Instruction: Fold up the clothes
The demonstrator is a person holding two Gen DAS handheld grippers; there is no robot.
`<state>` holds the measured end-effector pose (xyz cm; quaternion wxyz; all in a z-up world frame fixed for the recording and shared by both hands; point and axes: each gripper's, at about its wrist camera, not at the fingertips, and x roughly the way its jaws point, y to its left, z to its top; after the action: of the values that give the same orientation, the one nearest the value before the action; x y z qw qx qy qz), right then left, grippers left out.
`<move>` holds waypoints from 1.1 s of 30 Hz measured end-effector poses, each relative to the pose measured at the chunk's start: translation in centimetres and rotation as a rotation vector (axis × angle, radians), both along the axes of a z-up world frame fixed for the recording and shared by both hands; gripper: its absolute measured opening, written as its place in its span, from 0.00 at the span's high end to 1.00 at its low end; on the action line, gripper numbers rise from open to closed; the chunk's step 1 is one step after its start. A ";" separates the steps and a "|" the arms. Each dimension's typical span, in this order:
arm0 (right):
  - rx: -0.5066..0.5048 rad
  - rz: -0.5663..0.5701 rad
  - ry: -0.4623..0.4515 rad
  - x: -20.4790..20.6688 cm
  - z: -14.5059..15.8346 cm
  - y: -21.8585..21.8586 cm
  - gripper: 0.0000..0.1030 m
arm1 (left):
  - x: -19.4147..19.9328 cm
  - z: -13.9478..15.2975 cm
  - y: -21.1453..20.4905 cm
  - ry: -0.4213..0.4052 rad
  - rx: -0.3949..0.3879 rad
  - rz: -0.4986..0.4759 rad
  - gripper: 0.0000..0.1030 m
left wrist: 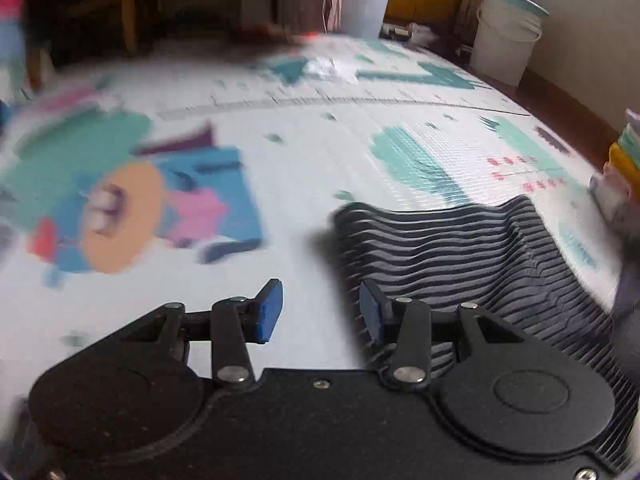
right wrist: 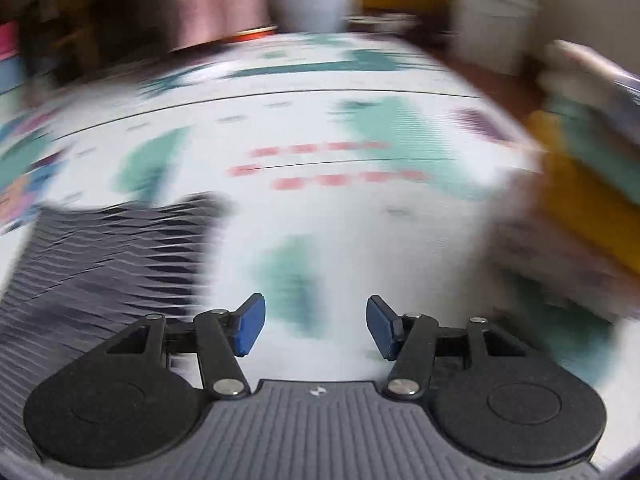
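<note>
Left wrist view: left gripper [left wrist: 320, 312] had jaws apart, nothing between them, hovering at the left edge of the striped garment [left wrist: 472, 264] lying on the play mat [left wrist: 304, 152]. Right gripper [right wrist: 316, 326] was also apart and empty, over bare mat right of the garment [right wrist: 104, 256]. Likely between folds; best to regrasp both near corners squarely, pinching one layer only. Heavy blur.

Left tool [left wrist: 320, 314] seen with blue pads [left wrist: 270, 312] apart, nothing gripped between. Striped dark garment [left wrist: 460, 264] laid rumpled on patterned play mat [left wrist: 304, 160], under right pad. White bucket [left wrist: 506, 40] stood beyond mat; stacked colourful items [left wrist: 624, 160] glimpsed at right edge.
</note>
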<state>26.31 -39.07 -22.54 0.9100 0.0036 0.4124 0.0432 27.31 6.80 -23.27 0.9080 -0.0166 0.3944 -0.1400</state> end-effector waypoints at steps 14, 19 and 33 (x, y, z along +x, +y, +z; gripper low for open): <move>-0.063 0.422 0.125 -0.6 -4.4 9.1 0.46 | 8.4 -2.1 -0.3 0.133 -0.053 0.040 0.96; -0.089 0.436 0.111 -1.4 -4.6 8.6 0.44 | 7.9 -2.5 0.4 0.148 -0.017 0.052 0.83; 0.280 -0.003 0.196 14.5 -5.5 4.5 0.42 | 11.2 -1.9 -1.2 0.224 0.003 -0.043 0.56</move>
<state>40.79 -34.57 -28.06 0.8560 0.1351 0.4893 0.0982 38.51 5.62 -25.14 0.8550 -0.0225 0.4941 -0.1561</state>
